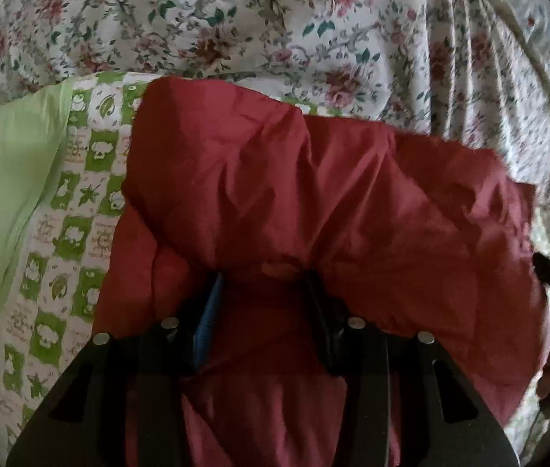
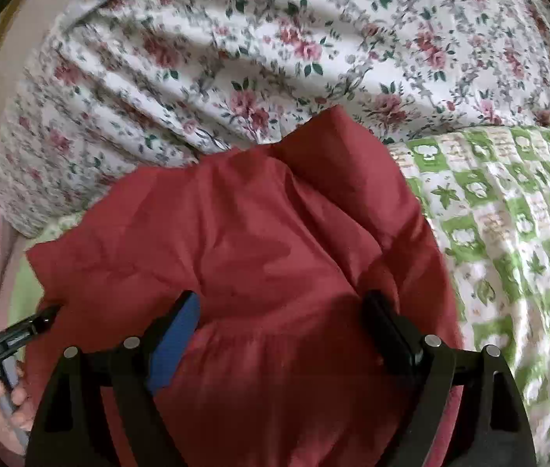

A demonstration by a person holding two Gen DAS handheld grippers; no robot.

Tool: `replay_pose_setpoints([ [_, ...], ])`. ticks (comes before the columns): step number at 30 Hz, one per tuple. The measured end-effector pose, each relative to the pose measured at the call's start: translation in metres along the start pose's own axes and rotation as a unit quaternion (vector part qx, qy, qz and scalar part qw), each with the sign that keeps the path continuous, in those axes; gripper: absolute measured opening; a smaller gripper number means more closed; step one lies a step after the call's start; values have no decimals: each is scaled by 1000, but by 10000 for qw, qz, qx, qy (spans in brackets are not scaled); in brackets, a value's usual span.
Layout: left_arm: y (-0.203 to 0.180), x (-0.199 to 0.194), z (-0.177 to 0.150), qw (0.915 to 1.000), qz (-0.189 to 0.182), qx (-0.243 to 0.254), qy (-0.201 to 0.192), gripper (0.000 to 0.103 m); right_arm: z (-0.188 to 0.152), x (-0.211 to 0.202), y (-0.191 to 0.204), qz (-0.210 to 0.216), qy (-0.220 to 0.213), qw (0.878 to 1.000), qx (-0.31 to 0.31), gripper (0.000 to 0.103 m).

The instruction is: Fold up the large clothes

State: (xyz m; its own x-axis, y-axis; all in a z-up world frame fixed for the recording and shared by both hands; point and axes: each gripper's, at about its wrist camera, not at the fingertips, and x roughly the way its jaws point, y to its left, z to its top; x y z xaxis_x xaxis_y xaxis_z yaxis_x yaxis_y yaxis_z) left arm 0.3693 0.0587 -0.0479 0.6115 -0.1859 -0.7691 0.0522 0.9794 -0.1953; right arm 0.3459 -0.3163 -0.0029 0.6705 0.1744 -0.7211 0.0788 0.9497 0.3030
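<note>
Dark red fabric (image 1: 313, 202), a large garment of thin cloth whose exact kind cannot be told from these views, lies crumpled on a bed and fills the middle of both wrist views. Under it is a quilt printed in green and white squares (image 1: 68, 233) with small animal and leaf figures, and beside that a plain pale green cloth (image 1: 6, 179). Behind the garment rises a rumpled floral duvet (image 1: 236, 31), white with pink roses and dark green leaves.

Left tongs (image 1: 263, 284) point down at the near part of the red garment, and a bunched fold of it sits between the two fingers, one with a blue pad (image 1: 206, 323). They appear clamped on that fold, though the cloth hides the fingertips, so the pinch itself is not fully visible.

Right tongs (image 2: 278, 311) stand wide apart over the same garment (one finger faced with a blue pad (image 2: 173, 346), the other black). Red cloth lies between and beneath the fingers, but neither pad presses on it.

At the left edge of the right wrist view the left tongs reach the garment's edge, and below them a hand (image 2: 2, 408) grips the handle.
</note>
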Motion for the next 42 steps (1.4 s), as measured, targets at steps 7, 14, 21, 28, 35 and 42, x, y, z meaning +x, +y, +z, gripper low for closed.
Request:
replay_pose_setpoints([
  [7, 24, -50, -16, 9971, -675, -256, -254, 59, -14, -36, -17, 141, -44, 9999, 73, 87],
  [14, 34, -66, -31, 9974, -575, -371, -246, 72, -24, -48, -38, -43, -8, 9999, 99, 87],
  [21, 68, -58, -45, 9958, -579, -709, -58, 74, -31, -44, -61, 5, 118, 9993, 352, 87],
  [28, 90, -35, -48, 9833, -1335, -1213, 250, 75, -36, -27, -80, 518, 384, 9953, 726, 87],
  [35, 101, -10, -48, 9650, -1942, -1690, 491, 82, -41, -8, -96, 1032, 677, 9846, 1234, 88],
  [42, 96, 14, -45, 9423, -2515, -2078, 757, 83, -42, 5, -94, 1431, 788, 9768, 1386, 90],
])
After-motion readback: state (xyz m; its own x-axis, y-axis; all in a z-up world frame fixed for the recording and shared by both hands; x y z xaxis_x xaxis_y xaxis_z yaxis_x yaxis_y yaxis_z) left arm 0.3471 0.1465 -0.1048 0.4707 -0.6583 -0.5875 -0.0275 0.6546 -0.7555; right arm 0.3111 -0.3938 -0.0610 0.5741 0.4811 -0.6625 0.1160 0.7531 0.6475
